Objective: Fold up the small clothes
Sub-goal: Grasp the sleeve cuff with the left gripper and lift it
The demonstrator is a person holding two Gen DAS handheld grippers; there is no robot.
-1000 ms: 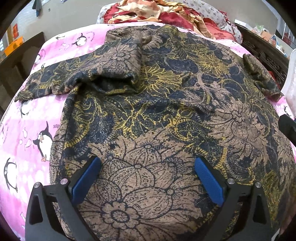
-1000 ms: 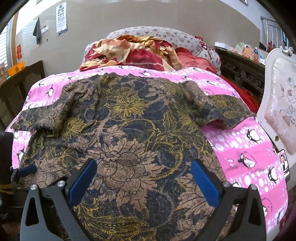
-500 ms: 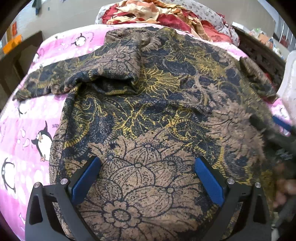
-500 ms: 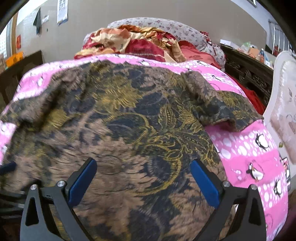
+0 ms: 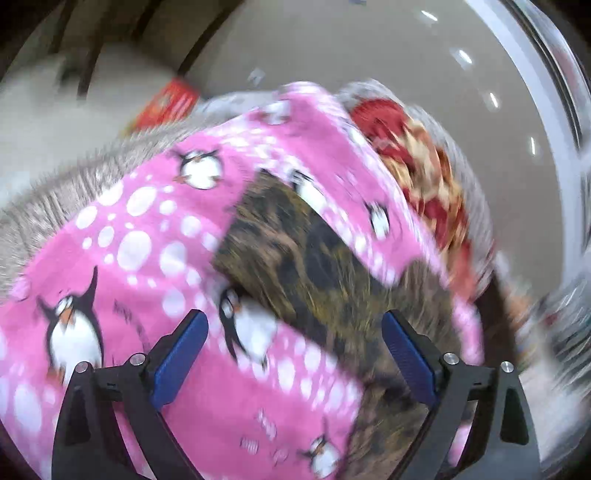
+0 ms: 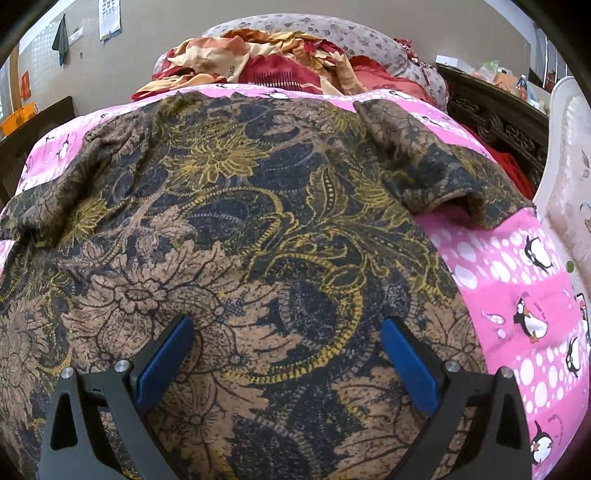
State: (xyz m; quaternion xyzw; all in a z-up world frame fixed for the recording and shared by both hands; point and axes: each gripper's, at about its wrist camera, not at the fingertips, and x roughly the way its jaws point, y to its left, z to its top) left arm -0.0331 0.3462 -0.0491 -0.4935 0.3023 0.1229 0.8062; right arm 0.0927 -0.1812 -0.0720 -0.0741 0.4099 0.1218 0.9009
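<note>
Bed with pink penguin blanket (image 6: 517, 266). Patterned shirt (image 6: 240, 240) lies spread; left gripper (image 5: 291, 354) nearest its sleeve (image 5: 280, 236), jaws just narrowing, empty. Right gripper (image 6: 288, 354) released over the hem.

Printed marks — on the blanket (image 6: 517, 280), wall calendar (image 6: 110, 22) — too blurred to read.

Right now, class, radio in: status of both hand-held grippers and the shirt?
Left hand-held gripper open, jaws just been closing slightly, nothing between. Right hand-held gripper open over floral shirt. Shirt spread unfolded on penguin blanket. Nothing in the way.
</note>
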